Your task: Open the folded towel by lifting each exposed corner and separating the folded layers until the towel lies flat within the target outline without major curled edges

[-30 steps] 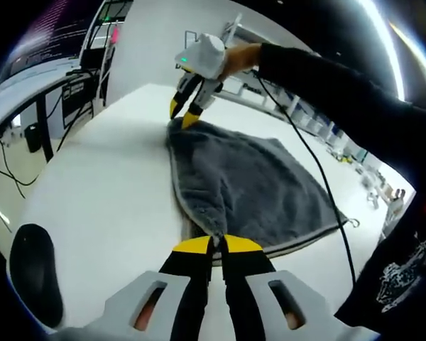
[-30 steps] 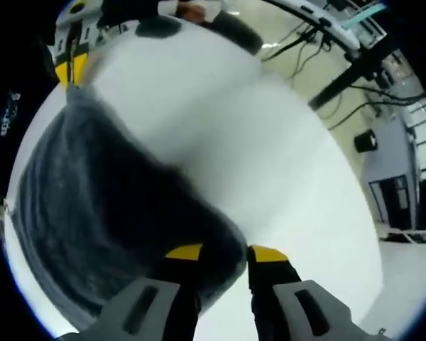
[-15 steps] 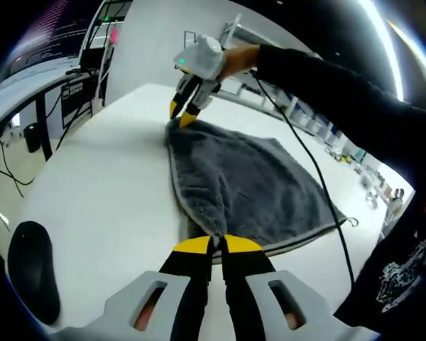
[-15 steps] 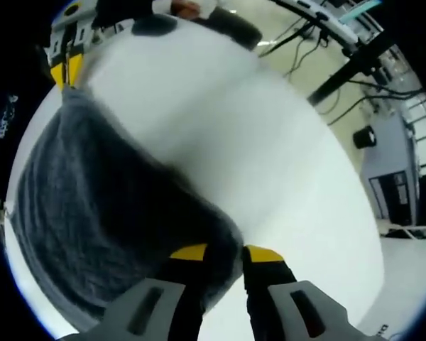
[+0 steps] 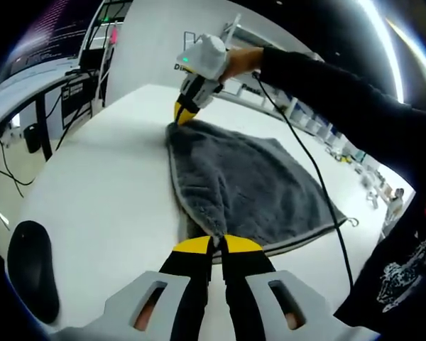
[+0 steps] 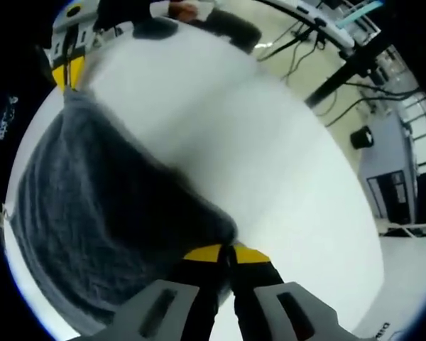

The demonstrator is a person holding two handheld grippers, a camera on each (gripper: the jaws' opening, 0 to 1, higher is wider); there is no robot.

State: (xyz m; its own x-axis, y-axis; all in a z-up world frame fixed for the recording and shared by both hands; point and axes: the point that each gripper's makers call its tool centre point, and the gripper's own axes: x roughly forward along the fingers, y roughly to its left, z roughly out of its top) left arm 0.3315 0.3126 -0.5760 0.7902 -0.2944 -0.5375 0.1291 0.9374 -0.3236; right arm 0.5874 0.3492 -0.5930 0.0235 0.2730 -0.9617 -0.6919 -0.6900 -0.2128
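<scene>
Corners of the grey towel (image 5: pixel 248 185) are pinched in the closed left gripper (image 5: pixel 217 245) and closed right gripper (image 6: pixel 225 253), so both should be lifted evenly and drawn apart to peel the top layer open.

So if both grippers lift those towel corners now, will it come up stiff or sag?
Likely it sags: the grey towel looks thick and plush, lying limp with soft rumpled edges. Probably not slippery, since the left gripper and right gripper each pinch a fuzzy corner. A folded layer may drag along.

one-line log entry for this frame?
stage: both corners pinched | left gripper: shut on grey towel near corner | right gripper: shut on far corner | towel: on white table
</scene>
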